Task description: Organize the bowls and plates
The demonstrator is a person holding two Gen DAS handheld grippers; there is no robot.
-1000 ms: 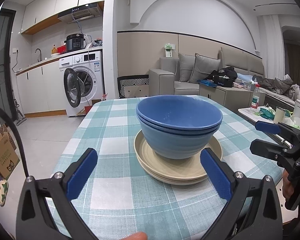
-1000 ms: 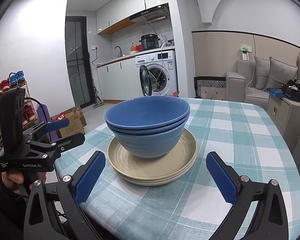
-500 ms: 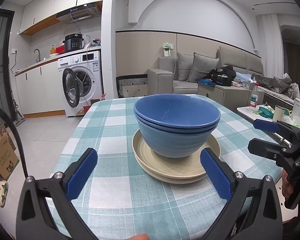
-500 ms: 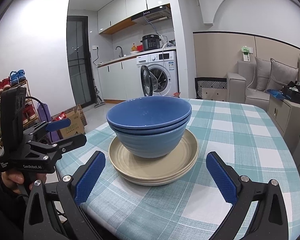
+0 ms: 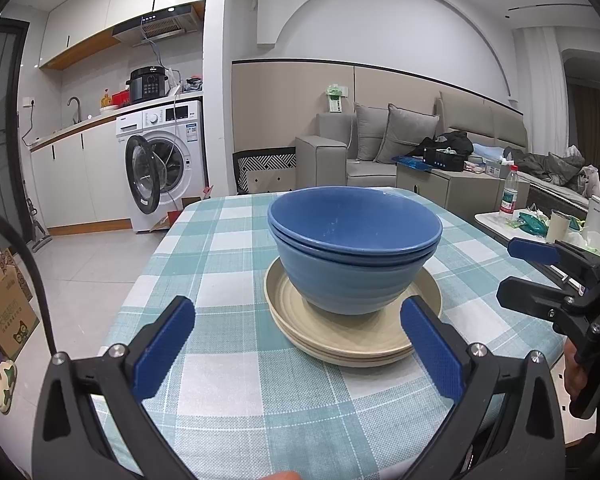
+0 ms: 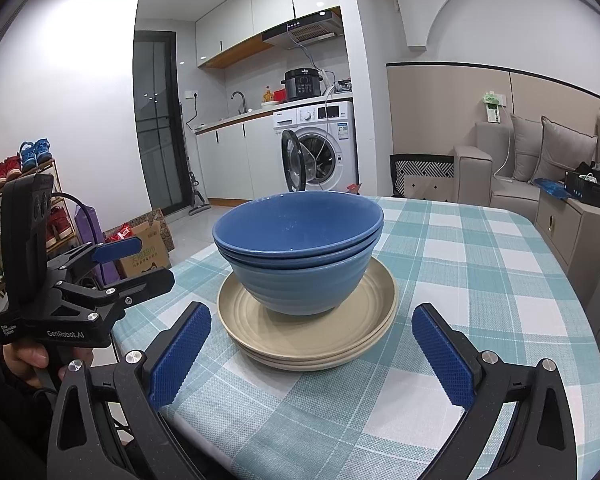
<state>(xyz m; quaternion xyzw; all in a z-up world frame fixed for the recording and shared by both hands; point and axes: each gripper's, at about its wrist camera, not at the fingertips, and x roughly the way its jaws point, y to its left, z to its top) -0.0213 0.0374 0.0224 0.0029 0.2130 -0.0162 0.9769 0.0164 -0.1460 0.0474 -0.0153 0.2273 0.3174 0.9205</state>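
Nested blue bowls (image 5: 354, 252) stand upright on a stack of beige plates (image 5: 340, 340) on the checked tablecloth. They also show in the right wrist view: bowls (image 6: 300, 252), plates (image 6: 300, 332). My left gripper (image 5: 296, 350) is open and empty, jaws wide apart, just short of the plates' near rim. My right gripper (image 6: 312, 354) is open and empty, also just short of the plates. Each gripper shows in the other's view: the right one (image 5: 528, 270) at the table's right side, the left one (image 6: 136, 262) at the left side.
The table (image 5: 220, 248) carries a teal and white checked cloth; its edges lie close on the left and right. Beyond stand a washing machine (image 5: 162, 164), a sofa (image 5: 380, 148), a side table with a bottle (image 5: 510, 196), and cardboard boxes (image 6: 144, 246) on the floor.
Both views have shifted only slightly; the stack sits a little lower and left in the left wrist view. Both grippers stay open and empty.
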